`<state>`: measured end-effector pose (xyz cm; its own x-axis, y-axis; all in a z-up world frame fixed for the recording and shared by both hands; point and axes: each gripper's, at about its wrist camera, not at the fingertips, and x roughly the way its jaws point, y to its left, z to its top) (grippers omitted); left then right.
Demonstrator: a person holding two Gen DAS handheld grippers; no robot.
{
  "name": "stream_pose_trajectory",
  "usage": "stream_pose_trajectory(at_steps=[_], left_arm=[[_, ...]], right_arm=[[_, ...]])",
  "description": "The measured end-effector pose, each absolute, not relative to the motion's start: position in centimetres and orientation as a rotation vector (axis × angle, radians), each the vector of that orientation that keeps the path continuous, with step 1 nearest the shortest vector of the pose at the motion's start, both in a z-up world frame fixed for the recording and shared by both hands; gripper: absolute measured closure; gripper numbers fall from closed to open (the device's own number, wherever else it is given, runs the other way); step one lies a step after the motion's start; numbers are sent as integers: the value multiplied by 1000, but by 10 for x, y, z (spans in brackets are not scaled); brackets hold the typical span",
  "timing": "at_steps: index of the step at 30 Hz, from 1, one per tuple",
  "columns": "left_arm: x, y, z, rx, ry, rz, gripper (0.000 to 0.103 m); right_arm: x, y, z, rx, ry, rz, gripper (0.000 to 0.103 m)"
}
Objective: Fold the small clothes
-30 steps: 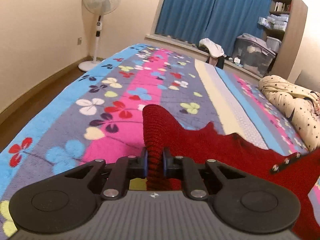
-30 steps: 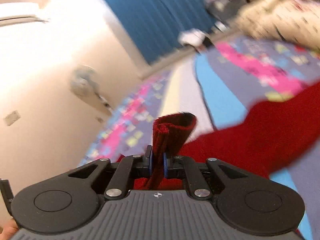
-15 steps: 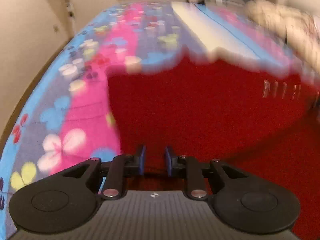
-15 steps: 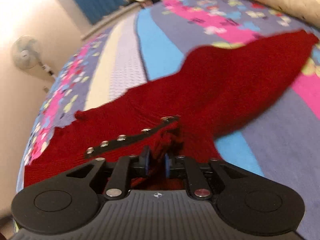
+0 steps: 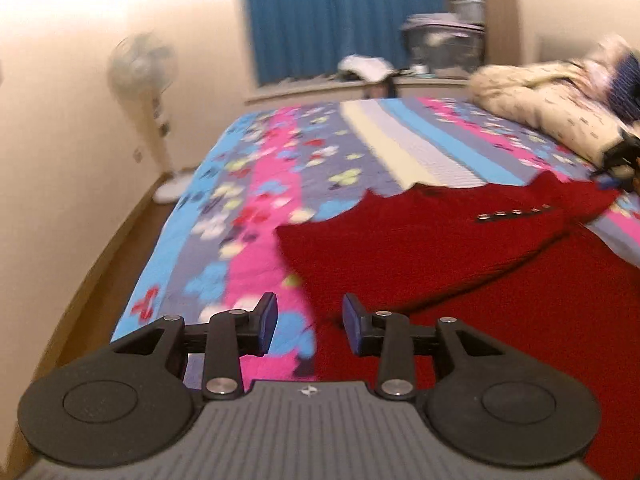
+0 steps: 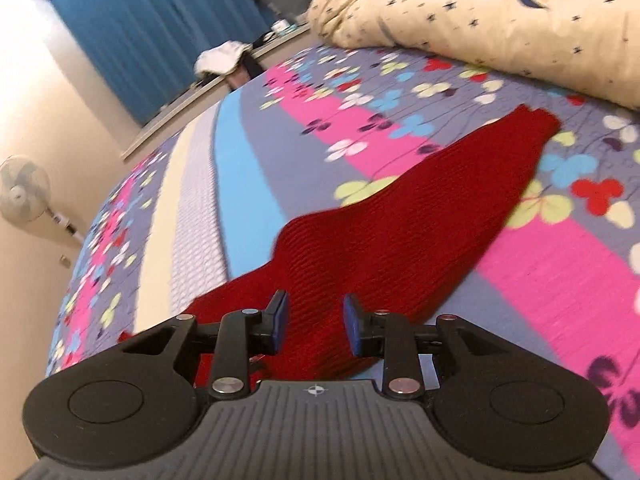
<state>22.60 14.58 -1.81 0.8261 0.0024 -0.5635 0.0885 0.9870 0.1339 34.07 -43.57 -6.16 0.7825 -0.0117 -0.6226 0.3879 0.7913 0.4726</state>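
Note:
A small red knit garment (image 5: 432, 248) lies folded on the flowered bedspread (image 5: 256, 200), with a row of metal snaps (image 5: 516, 213) on its upper layer. My left gripper (image 5: 309, 324) is open and empty, just above the garment's near left edge. In the right wrist view a red sleeve (image 6: 432, 216) stretches away across the bedspread (image 6: 560, 280). My right gripper (image 6: 314, 322) is open and empty, just over the near end of that sleeve. The right gripper also shows at the far right of the left wrist view (image 5: 622, 156).
A cream star-print duvet (image 6: 500, 20) is bunched along the right side of the bed. A standing fan (image 5: 146, 80) is by the left wall. Blue curtains (image 5: 320, 12), a window ledge with a white cloth (image 5: 364, 66) and a storage bin (image 5: 444, 44) lie beyond the bed.
Both grippers were shut on red fabric held up a second ago. They brought it down onto the garment, let go and opened, and have drawn back.

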Motion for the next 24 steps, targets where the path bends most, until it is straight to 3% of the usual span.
stream_pose_trajectory(at_steps=[3, 6, 10, 24], left_arm=[[229, 162, -12, 81, 567, 30, 63], [235, 164, -15, 84, 589, 43, 63], [244, 157, -21, 114, 605, 28, 63], [265, 154, -24, 55, 598, -3, 63]], right_arm=[[336, -456, -64, 641, 630, -265, 73], [336, -475, -69, 658, 615, -281, 82], [336, -500, -81, 691, 608, -332, 81], [342, -573, -136, 886, 563, -477, 63]])
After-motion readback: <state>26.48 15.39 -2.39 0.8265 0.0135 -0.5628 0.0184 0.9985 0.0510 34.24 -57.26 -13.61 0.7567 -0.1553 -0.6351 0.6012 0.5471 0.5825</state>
